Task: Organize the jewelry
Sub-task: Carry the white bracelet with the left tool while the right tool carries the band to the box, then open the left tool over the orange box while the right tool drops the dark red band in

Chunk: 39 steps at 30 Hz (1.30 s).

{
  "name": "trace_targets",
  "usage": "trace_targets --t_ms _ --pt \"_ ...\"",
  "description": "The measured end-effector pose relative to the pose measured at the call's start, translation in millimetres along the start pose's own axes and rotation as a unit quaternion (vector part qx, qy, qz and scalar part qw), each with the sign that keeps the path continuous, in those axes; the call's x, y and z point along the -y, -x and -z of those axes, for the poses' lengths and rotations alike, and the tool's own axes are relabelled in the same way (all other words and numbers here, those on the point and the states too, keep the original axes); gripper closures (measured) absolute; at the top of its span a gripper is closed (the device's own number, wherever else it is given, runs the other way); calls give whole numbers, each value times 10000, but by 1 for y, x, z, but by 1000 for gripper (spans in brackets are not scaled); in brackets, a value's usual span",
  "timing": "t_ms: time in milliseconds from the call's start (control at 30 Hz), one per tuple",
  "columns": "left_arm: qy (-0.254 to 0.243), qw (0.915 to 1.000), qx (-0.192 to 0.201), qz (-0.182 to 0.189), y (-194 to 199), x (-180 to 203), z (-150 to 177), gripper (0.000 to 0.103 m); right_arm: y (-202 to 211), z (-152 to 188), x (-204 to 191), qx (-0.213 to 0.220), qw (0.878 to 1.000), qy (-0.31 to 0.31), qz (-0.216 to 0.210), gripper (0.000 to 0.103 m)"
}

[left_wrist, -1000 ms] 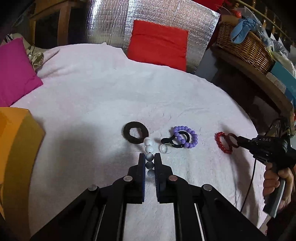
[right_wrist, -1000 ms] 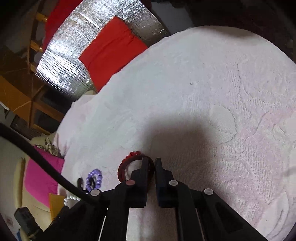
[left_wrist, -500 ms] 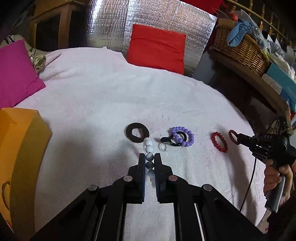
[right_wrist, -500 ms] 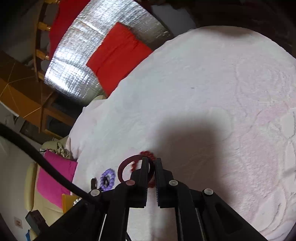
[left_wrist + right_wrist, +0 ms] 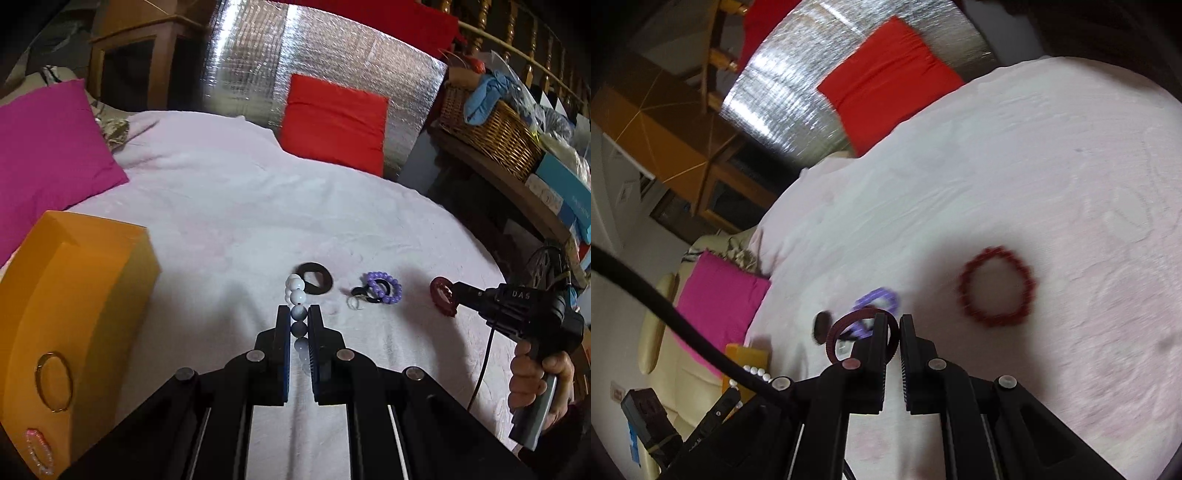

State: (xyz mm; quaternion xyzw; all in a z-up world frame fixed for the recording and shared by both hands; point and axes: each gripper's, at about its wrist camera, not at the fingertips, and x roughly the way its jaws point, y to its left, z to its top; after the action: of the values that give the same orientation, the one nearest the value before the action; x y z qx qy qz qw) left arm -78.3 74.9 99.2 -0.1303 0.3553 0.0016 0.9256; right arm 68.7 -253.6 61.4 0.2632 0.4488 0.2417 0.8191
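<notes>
My left hand-held gripper is closed on a white and grey bead bracelet; its free beads stick out limply, so it should swing if I hurry. My right hand-held gripper pinches a thin dark red ring by its rim: light, stiff, likely to slip. Beyond, on the bed, lie a red bead bracelet, a purple bead bracelet and a black ring. The orange box sits left.

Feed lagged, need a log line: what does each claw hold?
left claw: shut on bead string | right claw: shut on maroon ring | box: left side
</notes>
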Motion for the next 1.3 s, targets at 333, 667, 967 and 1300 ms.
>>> trace_targets --t_ms 333,667,967,1300 --pt "201 9989 391 -154 40 -28 -2 94 -8 24 -54 -48 9987 430 -257 96" --pt "464 9945 906 -258 89 -62 -8 94 -31 56 -143 -112 9896 1363 -448 96" --pt "964 9836 1090 -1068 116 -134 -11 94 -97 85 -252 -465 9698 2296 -685 96" --pt "1929 9670 32 -1663 74 -214 18 94 -175 139 -334 -1049 9372 3318 -248 95"
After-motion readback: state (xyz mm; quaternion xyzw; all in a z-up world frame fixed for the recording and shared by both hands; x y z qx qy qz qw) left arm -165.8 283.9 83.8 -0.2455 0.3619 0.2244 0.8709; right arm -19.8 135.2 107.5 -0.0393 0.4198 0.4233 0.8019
